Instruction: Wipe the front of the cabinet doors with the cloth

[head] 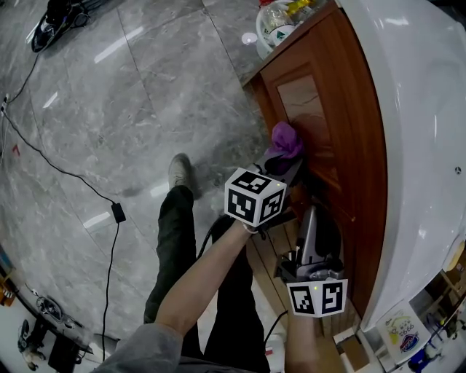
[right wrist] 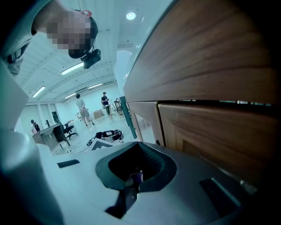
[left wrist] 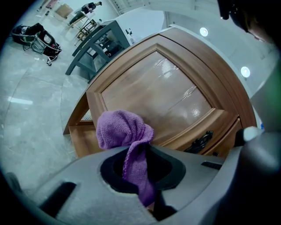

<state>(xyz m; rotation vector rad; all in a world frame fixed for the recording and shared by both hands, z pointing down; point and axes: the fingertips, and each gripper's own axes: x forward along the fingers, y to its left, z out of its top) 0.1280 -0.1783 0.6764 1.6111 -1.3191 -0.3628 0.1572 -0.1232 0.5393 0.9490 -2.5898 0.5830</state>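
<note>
A bunched purple cloth (head: 285, 140) is pressed against the brown wooden cabinet door (head: 342, 109), and my left gripper (head: 290, 169) is shut on it. In the left gripper view the cloth (left wrist: 123, 131) sticks out of the jaws and rests on the lower frame of the door's raised panel (left wrist: 153, 90), left of a black handle (left wrist: 199, 141). My right gripper (head: 314, 213) hangs lower, close beside the cabinet front, jaws shut with nothing in them. In the right gripper view the right gripper (right wrist: 134, 176) points along the wooden doors (right wrist: 210, 136).
A white countertop (head: 415, 146) overhangs the cabinet, with jars (head: 280, 22) at its far end. The person's leg and shoe (head: 180, 173) stand on the grey tiled floor beside a black cable (head: 109, 211). Bottles (head: 408, 336) sit at lower right. A grey table (left wrist: 94, 44) stands beyond the cabinet.
</note>
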